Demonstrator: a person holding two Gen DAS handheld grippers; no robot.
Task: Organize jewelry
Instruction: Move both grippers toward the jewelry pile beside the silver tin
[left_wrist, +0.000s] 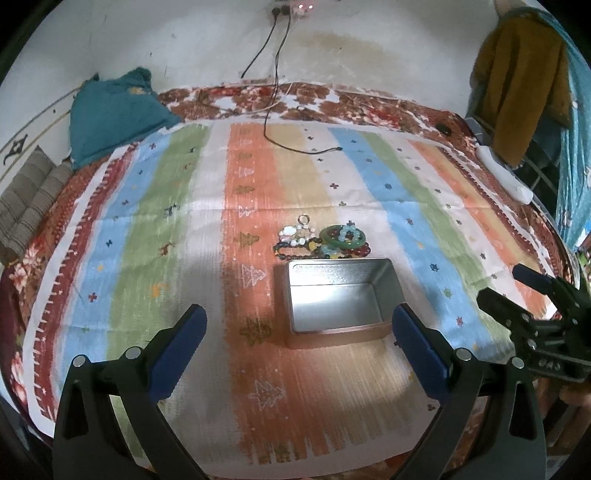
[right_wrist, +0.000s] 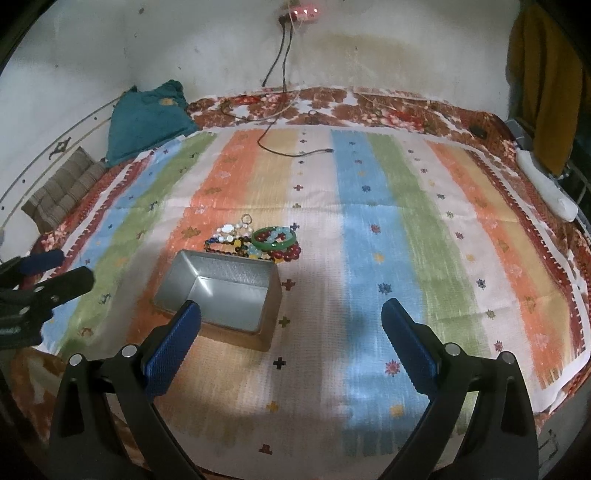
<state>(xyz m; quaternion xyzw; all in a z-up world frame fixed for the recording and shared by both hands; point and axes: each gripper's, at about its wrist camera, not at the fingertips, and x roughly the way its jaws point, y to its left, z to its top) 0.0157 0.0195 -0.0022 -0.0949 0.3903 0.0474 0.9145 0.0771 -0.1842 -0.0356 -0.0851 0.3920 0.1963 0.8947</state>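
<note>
A pile of jewelry (left_wrist: 321, 240) lies on the striped cloth: bead bracelets, a green bangle (left_wrist: 341, 238) and a small ring (left_wrist: 304, 220). An empty metal tin (left_wrist: 338, 299) stands open just in front of the pile. My left gripper (left_wrist: 299, 339) is open and empty, hovering near the tin's front. In the right wrist view the pile (right_wrist: 255, 242) and the tin (right_wrist: 225, 295) sit to the left. My right gripper (right_wrist: 291, 332) is open and empty, to the right of the tin. Each gripper shows at the edge of the other's view (left_wrist: 532, 295) (right_wrist: 40, 280).
The striped cloth (left_wrist: 184, 221) covers a floral bedspread. A teal cloth (left_wrist: 114, 110) and a brown cushion (left_wrist: 29, 199) lie at the back left. A black cable (left_wrist: 295, 147) runs from the wall onto the cloth. A white power strip (left_wrist: 506, 173) lies at the right edge.
</note>
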